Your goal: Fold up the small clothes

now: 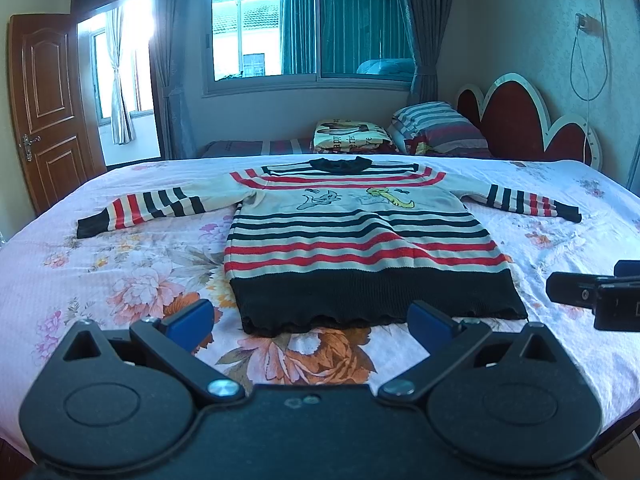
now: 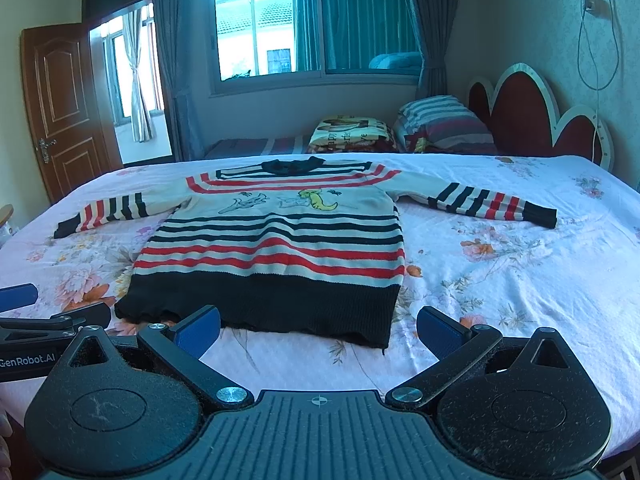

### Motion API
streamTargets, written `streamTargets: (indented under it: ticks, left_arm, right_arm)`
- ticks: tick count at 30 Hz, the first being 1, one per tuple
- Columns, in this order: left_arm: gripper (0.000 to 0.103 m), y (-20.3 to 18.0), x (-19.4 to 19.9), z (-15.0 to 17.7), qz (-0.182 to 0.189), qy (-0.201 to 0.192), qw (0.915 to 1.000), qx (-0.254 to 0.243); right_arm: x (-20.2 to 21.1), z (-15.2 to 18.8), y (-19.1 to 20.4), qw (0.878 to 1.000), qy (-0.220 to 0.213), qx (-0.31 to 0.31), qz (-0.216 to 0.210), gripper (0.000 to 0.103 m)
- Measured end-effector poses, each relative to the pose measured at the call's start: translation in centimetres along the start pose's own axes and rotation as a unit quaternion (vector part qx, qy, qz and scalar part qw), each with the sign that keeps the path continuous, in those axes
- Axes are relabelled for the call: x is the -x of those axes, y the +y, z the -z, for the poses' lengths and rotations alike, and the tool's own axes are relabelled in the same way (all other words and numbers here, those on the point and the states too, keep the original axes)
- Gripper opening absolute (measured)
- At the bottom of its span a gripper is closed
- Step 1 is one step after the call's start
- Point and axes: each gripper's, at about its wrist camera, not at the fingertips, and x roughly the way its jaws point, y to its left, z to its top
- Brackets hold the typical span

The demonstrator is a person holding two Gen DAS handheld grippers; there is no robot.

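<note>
**Currently: striped sweater flat on bed, both grippers spread and empty**

Sweater position: the striped sweater (image 1: 356,236) lies face up and unfolded on the floral bedsheet (image 1: 120,280), collar toward the window (image 1: 308,28), black hem toward the cameras. Both sleeves extend outward, roughly level with the chest. A cartoon print sits across the chest; its figures are too small to identify.

Left gripper (image 1: 312,326): fingers spread wide, holding nothing. The blue pads (image 1: 190,324) sit just short of the hem. Whether the right-hand pad overlaps the hem edge or merely stands in front of it cannot be determined from the left wrist view.

Right gripper (image 2: 318,330): fingers spread wide, holding nothing, near the hem's right-hand corner. Contact with the fabric cannot be confirmed.

Partial views: in the left wrist view the right gripper appears only as a black body cut off at the right frame edge. In the right wrist view the left gripper is cut off at the left edge, showing one blue pad and a partly readable brand label.

Background: a folded blanket (image 1: 348,136) and striped pillow (image 1: 436,124) rest near the red headboard (image 1: 520,120). A wooden door (image 1: 48,108) stands open. Fisheye distortion bends the room edges.
</note>
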Motion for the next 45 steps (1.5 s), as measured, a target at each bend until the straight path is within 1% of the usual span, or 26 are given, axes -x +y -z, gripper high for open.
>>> streamTargets:
  ticks: [1, 6, 7, 8, 13, 18, 21, 25, 33, 37, 39, 42, 43, 45]
  left_arm:
    - [0.103, -0.1, 0.1, 0.0, 0.0, 0.0, 1.0, 0.0]
    - [0.103, -0.1, 0.1, 0.1, 0.0, 0.0, 1.0, -0.001]
    - [0.103, -0.1, 0.1, 0.1, 0.0, 0.0, 1.0, 0.0]
    - [0.103, -0.1, 0.1, 0.1, 0.0, 0.0, 1.0, 0.0]
    - [0.103, -0.2, 0.1, 0.1, 0.001, -0.001, 1.0, -0.001]
    - [0.103, -0.5, -0.5, -0.3, 0.001, 0.001, 1.0, -0.004]
    - [0.103, -0.8, -1.4, -0.9, 0.002, 0.005, 1.0, -0.007]
    - [0.103, -1.2, -2.7, -1.6, 0.006, 0.011, 0.9998, -0.012]
    - [0.103, -1.6, -6.1, -2.8, 0.014, 0.03, 0.9993, -0.014]
    - [0.103, -1.7, -7.8, -3.7, 0.019, 0.032, 0.9993, -0.01]
    - [0.103, -1.6, -8.7, -4.2, 0.012, 0.033, 0.9994, -0.002]
    - [0.103, -1.8, -9.8, -4.9, -0.028, 0.026, 0.9993, 0.004]
    - [0.103, -2.0, -10.3, -5.2, -0.033, 0.027, 0.9991, -0.005]
    - [0.103, -2.4, -11.4, -5.9, -0.028, 0.031, 0.999, -0.017]
  right_arm:
    - [0.0, 0.0, 0.1, 1.0, -0.002, 0.003, 0.002, 0.103]
    - [0.0, 0.0, -0.1, 1.0, 0.02, -0.016, -0.009, 0.103]
    - [0.0, 0.0, -0.1, 1.0, 0.02, -0.016, -0.009, 0.103]
    - [0.1, 0.0, 0.0, 1.0, 0.01, -0.006, -0.003, 0.103]
    - [0.0, -0.1, -0.1, 1.0, 0.007, -0.005, -0.001, 0.103]
    - [-0.9, -0.6, -0.4, 1.0, 0.02, 0.0, 0.006, 0.103]
    - [-1.7, -0.9, -0.8, 0.999, 0.032, -0.002, 0.008, 0.103]
    - [-2.7, -1.3, -1.6, 1.0, 0.019, -0.01, 0.014, 0.103]
    - [-5.6, -2.7, -2.9, 0.999, 0.028, -0.022, 0.026, 0.103]
    - [-7.2, -3.4, -3.4, 0.999, 0.029, -0.027, 0.033, 0.103]
    - [-8.0, -3.9, -3.8, 0.998, 0.029, -0.034, 0.034, 0.103]
    - [-9.4, -4.6, -4.5, 0.998, 0.028, -0.05, 0.034, 0.103]
    - [-9.8, -4.9, -4.8, 0.998, 0.03, -0.047, 0.039, 0.103]
    - [-10.7, -5.4, -5.3, 0.997, 0.031, -0.046, 0.05, 0.103]
